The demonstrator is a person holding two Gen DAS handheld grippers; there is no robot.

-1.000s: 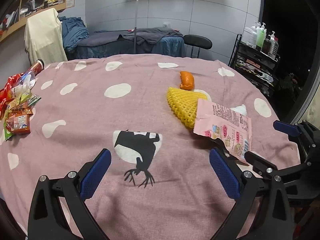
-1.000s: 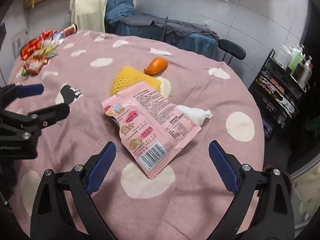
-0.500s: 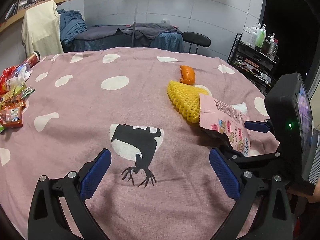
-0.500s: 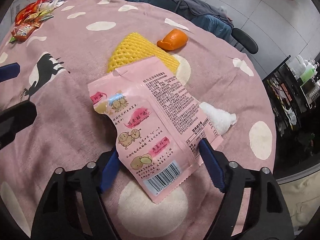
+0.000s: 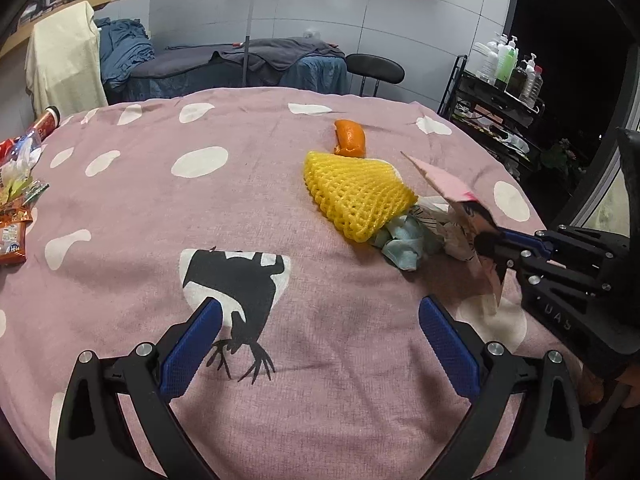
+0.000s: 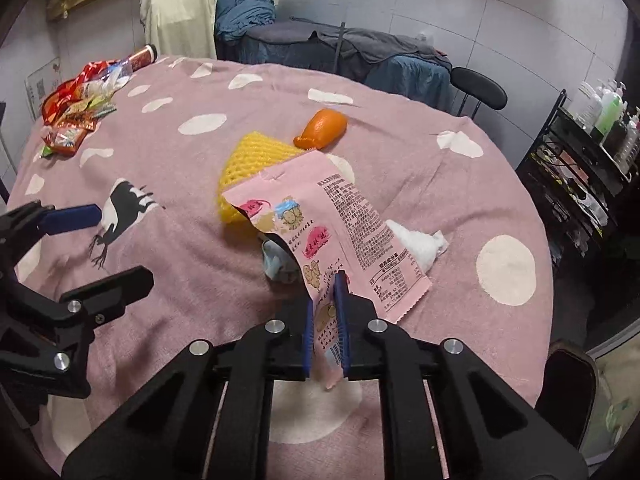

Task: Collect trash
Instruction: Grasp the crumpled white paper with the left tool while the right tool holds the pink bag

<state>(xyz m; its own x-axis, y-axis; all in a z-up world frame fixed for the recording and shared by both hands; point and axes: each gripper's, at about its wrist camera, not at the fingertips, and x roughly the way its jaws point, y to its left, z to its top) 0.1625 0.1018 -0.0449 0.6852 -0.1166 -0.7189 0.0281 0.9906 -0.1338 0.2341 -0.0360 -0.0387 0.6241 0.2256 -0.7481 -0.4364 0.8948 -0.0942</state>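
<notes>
The right gripper [image 6: 325, 300] pinches the pink snack wrapper [image 6: 320, 216], its small print unreadable; the left gripper [image 5: 320, 344] gapes, holding nothing.

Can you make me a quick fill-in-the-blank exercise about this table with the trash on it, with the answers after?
1. The right gripper is shut on the pink ____ wrapper.
2. The left gripper is ____ and holds nothing.
3. The piece of orange peel lies just beyond the ____ foam fruit net.
4. The tablecloth is pink with ____ spots.

Missing words: snack; open; yellow; white
</notes>
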